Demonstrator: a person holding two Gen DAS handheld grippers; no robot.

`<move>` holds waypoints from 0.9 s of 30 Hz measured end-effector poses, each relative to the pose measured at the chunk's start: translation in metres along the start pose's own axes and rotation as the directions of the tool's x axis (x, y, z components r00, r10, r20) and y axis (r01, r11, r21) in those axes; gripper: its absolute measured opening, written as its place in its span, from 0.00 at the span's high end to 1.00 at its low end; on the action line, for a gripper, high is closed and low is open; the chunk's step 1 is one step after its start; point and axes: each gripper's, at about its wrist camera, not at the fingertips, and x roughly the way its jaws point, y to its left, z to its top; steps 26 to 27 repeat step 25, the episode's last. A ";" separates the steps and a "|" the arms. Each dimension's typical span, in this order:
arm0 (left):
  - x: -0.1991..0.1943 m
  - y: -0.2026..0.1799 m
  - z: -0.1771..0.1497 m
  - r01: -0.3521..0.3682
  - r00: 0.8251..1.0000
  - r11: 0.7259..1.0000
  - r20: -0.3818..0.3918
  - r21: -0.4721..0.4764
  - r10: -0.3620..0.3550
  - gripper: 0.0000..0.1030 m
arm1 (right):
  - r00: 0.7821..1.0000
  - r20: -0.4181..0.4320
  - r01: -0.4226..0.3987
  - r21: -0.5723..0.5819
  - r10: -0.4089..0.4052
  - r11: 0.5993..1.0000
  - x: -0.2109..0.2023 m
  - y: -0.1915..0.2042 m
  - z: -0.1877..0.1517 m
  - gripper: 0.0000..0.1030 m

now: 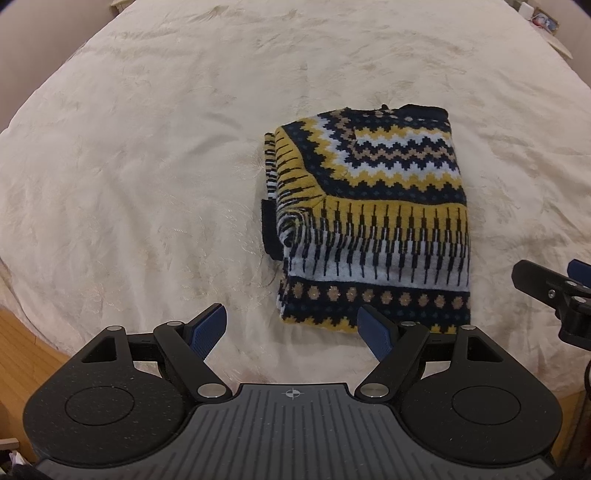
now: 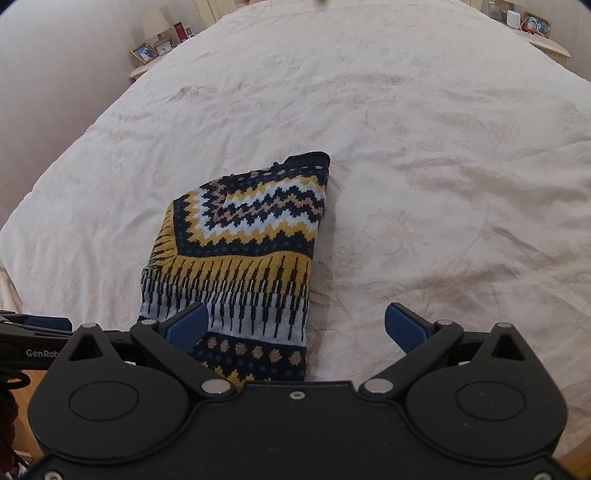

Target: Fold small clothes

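Observation:
A small knitted sweater (image 1: pixel 373 218) in navy, yellow and white zigzag pattern lies folded into a rectangle on the cream bedspread (image 1: pixel 147 166). It also shows in the right wrist view (image 2: pixel 240 258). My left gripper (image 1: pixel 291 326) is open and empty, just in front of the sweater's near edge. My right gripper (image 2: pixel 295 326) is open and empty, above the sweater's near right corner; its left pad overlaps the fabric in view. The right gripper also shows at the right edge of the left wrist view (image 1: pixel 561 291).
The bedspread (image 2: pixel 443 184) covers a wide bed. A nightstand (image 2: pixel 147 62) with a lamp, photo frame and clock stands at the far left. Another nightstand (image 2: pixel 535 33) with frames stands at the far right. Wooden floor (image 1: pixel 22 354) shows beside the bed.

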 end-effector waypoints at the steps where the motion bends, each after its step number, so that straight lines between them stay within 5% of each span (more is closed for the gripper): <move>1: 0.000 0.001 0.001 -0.001 1.000 1.000 -0.001 0.000 0.001 0.25 | 1.000 -0.002 0.002 0.003 -0.002 1.000 0.001 -0.001 0.000 0.02; 27: 0.023 0.020 0.041 0.029 0.999 0.999 -0.038 0.029 -0.028 0.25 | 0.997 -0.046 0.056 0.038 -0.055 0.998 0.025 0.007 0.019 0.02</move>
